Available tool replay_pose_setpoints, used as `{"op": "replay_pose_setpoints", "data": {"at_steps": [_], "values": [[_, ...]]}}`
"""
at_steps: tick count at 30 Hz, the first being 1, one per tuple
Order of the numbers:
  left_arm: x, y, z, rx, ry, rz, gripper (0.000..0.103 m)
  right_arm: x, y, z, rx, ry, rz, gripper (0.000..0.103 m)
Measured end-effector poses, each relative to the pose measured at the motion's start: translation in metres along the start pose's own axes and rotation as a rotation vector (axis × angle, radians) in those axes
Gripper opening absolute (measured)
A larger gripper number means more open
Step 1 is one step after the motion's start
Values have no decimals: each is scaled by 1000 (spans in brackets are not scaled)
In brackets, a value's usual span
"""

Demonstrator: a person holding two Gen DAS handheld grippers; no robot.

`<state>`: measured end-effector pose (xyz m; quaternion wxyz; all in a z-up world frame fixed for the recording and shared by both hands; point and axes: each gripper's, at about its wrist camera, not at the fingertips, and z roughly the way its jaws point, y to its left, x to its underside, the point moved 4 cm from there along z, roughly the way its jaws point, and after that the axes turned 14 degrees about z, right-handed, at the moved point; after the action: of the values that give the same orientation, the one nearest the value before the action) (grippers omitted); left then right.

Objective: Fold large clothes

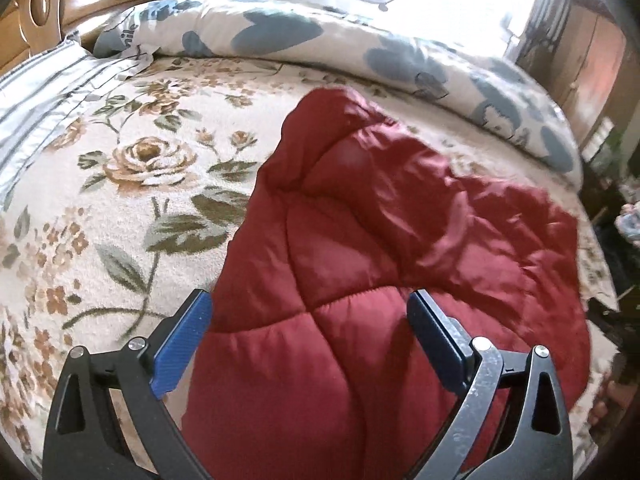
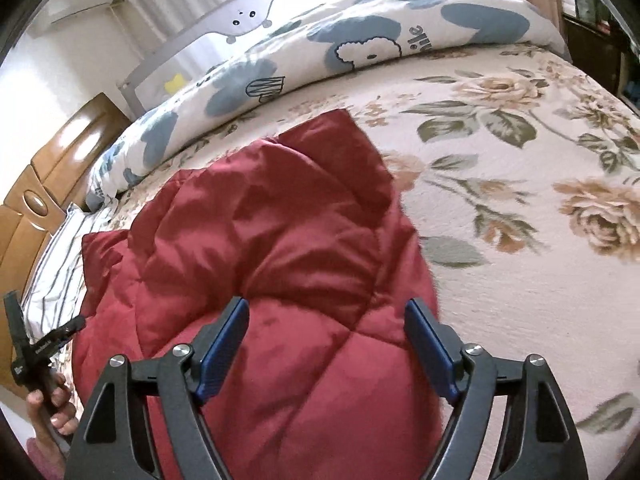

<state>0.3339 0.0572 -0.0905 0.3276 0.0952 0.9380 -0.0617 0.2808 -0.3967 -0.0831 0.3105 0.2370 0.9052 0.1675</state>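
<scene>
A dark red quilted garment [image 1: 360,264] lies rumpled on the floral bedspread [image 1: 132,184]. It also shows in the right wrist view [image 2: 272,248], stretching from the near edge toward the rolled duvet. My left gripper [image 1: 310,304] is open and empty, its blue pads spread wide just above the garment's near part. My right gripper [image 2: 326,312] is open and empty too, hovering over the garment's near right part. The hand holding the left gripper [image 2: 44,376] shows at the lower left of the right wrist view.
A rolled white duvet with blue shapes [image 1: 360,44] [image 2: 320,48] lies along the far side of the bed. A striped pillow [image 1: 36,96] [image 2: 56,276] sits by the wooden headboard [image 1: 40,8]. A grey bed rail [image 2: 208,40] stands behind the duvet. Bare bedspread [image 2: 520,240] lies beside the garment.
</scene>
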Motion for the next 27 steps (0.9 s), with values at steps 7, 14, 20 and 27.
{"op": "replay_pose_setpoints", "data": {"at_steps": [7,14,20,27], "values": [[8,26,-12,110,-26,-71,99,2,-31,-9,15,33,33,81],[17,41,2,154,10,-148,99,4,-54,-4,-15,73,120,81],[17,34,22,178,61,-136,99,3,-51,6,-83,111,167,82],[13,33,49,265,127,-185,100,0,-55,37,-187,203,299,89]]}}
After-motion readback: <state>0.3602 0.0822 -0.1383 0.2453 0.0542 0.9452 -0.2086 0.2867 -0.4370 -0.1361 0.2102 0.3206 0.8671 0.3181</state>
